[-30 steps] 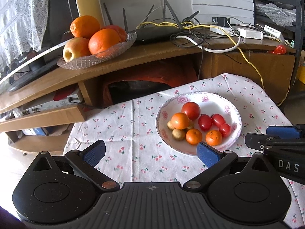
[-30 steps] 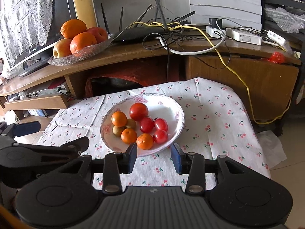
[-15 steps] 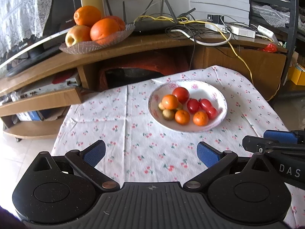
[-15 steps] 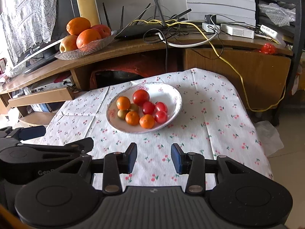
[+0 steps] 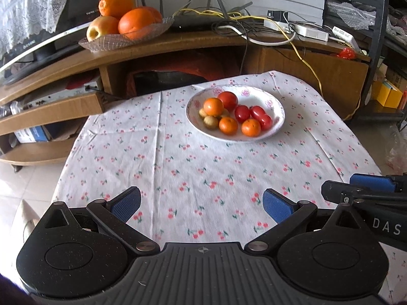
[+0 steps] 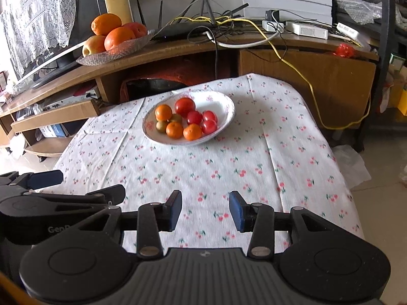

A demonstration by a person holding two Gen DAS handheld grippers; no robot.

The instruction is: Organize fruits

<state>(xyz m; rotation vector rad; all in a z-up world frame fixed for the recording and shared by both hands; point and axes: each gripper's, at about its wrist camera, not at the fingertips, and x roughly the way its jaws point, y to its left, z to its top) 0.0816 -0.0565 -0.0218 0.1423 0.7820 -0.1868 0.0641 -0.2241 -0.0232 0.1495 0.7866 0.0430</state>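
Ahead of the left gripper (image 5: 201,203), jaws wide apart, the tablecloth (image 5: 193,167) lies bare up to the bowl (image 5: 278,117). The right gripper (image 6: 205,211), jaws parted and empty, has the same open run of cloth in front. The bowl is the only obstacle on the table, well ahead of both. The grippers sit near each other side by side; the gap between them cannot be judged reliably through the fisheye. Beyond the bowl a wooden shelf (image 6: 178,48) with cables (image 6: 229,33) closes off the far edge.
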